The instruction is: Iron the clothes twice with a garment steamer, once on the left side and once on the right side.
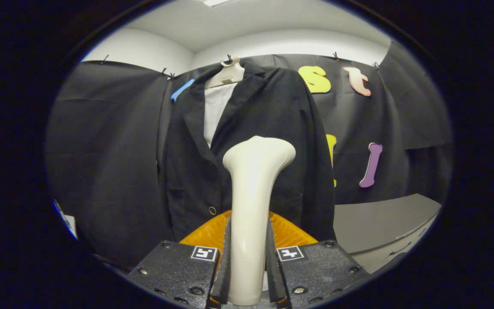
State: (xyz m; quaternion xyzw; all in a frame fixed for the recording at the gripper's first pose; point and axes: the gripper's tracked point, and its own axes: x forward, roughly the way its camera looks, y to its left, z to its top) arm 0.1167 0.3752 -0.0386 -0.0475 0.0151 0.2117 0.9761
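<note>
A black jacket point(268, 141) hangs on a pale hanger point(228, 74) over a white shirt point(215, 109), straight ahead of the fingers. My gripper point(247, 268) is shut on the cream garment steamer point(253, 201), both fingers pressing its handle. The steamer stands upright, and its wide head rises in front of the jacket's right front panel, about chest height. Whether the head touches the cloth I cannot tell. A jacket button point(212, 210) shows just left of the steamer's stem.
An orange ribbed object point(287, 231) lies just beyond the fingers, below the jacket hem. A grey table point(380, 223) runs to the right. Black cloth walls stand behind and to the left of the jacket.
</note>
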